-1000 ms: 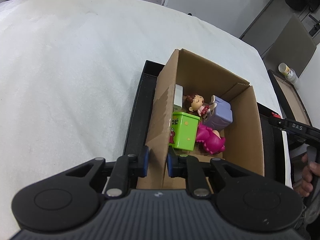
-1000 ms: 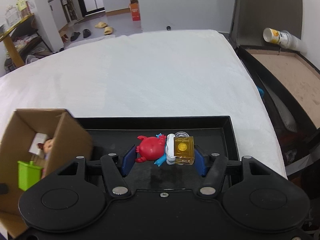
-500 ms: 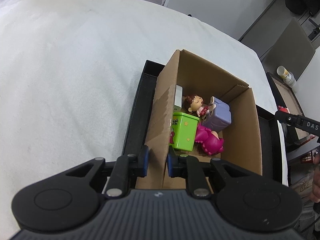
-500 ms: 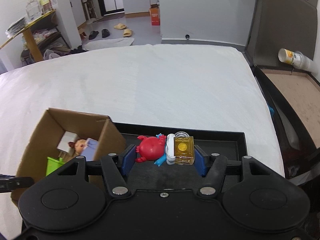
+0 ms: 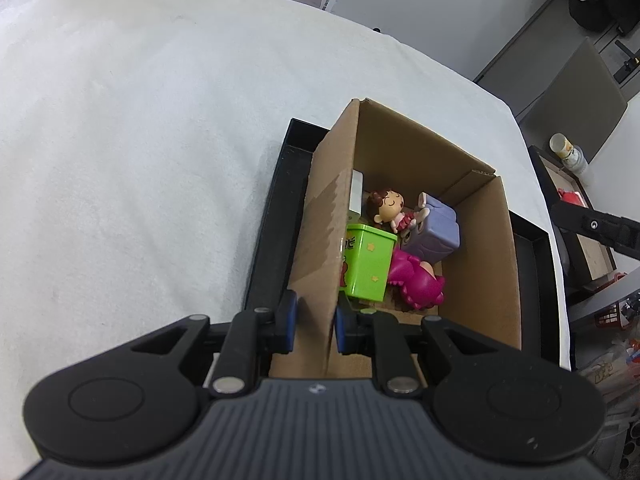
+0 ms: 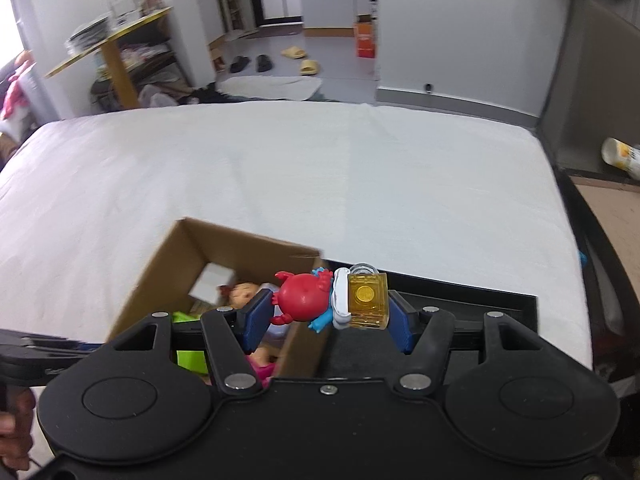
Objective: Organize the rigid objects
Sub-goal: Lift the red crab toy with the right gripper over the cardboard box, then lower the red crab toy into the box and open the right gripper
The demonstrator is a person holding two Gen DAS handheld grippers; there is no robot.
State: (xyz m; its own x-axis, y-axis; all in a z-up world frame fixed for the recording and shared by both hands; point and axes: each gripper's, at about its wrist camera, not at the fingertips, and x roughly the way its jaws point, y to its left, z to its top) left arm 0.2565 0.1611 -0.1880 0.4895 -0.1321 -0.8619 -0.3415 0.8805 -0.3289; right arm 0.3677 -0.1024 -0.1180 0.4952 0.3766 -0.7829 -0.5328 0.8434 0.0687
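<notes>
1. Cardboard is what your left gripper (image 5: 314, 326) has: in the left wrist view its blue pads are pinched on the near left wall of the box (image 5: 472, 248), one pad outside, one inside. The box stands in a black tray (image 5: 272, 216) on the white cloth (image 5: 140, 140). Inside lie a green tin (image 5: 368, 264), a doll (image 5: 390, 210), a lilac block (image 5: 436, 228) and a pink toy (image 5: 416, 284), crowded toward the left wall and the near end. The floor by the right wall looks barer.

2. At this view's right edge your right gripper shows only as a dark bar (image 5: 596, 226), beyond the box's right wall and above its rim.

3. In the right wrist view your right gripper (image 6: 326, 312) is closed on a toy (image 6: 332, 300): a red crab part on the left, a clear yellow block on the right, white and blue between. Its long axis runs across the pads, side to side.

4. The opening of the box (image 6: 224, 256) lies to the left and below the toy. The crab end overlaps the right wall; the yellow end hangs over the tray (image 6: 460, 300).

5. Judgement: carry it further left until the whole length clears that wall, then let go. Your right hand does this; the left only steadies.
</notes>
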